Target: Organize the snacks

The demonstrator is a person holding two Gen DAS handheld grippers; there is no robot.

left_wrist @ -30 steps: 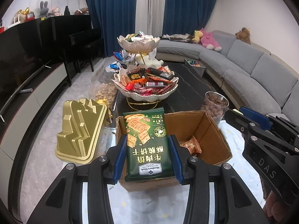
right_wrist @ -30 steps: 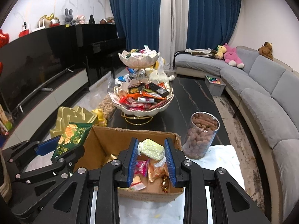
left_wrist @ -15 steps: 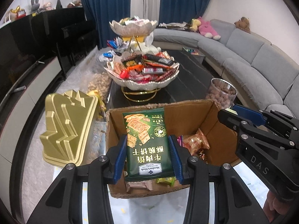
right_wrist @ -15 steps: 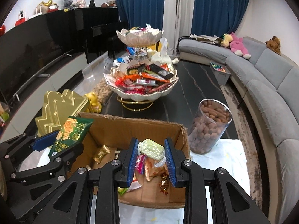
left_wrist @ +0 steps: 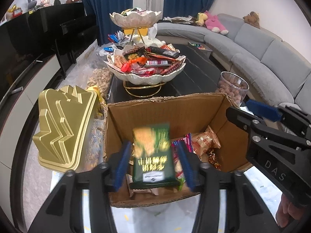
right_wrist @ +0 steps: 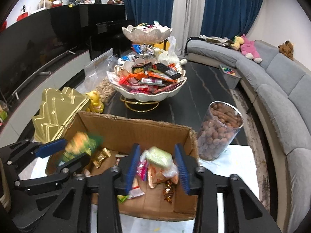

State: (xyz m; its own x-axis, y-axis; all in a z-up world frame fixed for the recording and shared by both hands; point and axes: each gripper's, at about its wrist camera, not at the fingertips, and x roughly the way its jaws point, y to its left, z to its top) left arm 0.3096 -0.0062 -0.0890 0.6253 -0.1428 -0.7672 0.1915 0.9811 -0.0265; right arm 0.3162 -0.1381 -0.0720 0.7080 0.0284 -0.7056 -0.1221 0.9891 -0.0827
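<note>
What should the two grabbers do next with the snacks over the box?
Probably lift both away: the left gripper and right gripper are opening, and the blurred green cracker packet and pale green snack pouch sit loose over the brown cardboard box.

Dark marble table [right_wrist: 204, 89]: cardboard box [right_wrist: 136, 128] nearest, gold tin [right_wrist: 58, 108] left, nut jar [right_wrist: 221, 132] right, tiered snack bowl [right_wrist: 147, 89] behind.

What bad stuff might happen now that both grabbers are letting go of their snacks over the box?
1. The green cracker packet is blurred between the left gripper as its jaws open. It is long, so it may land leaning on other snacks.
2. The pale green snack is dropping from the opening right gripper near the cardboard box front edge; it might bounce out.
3. The glass jar stands close beside the box; a bump could tip it.
</note>
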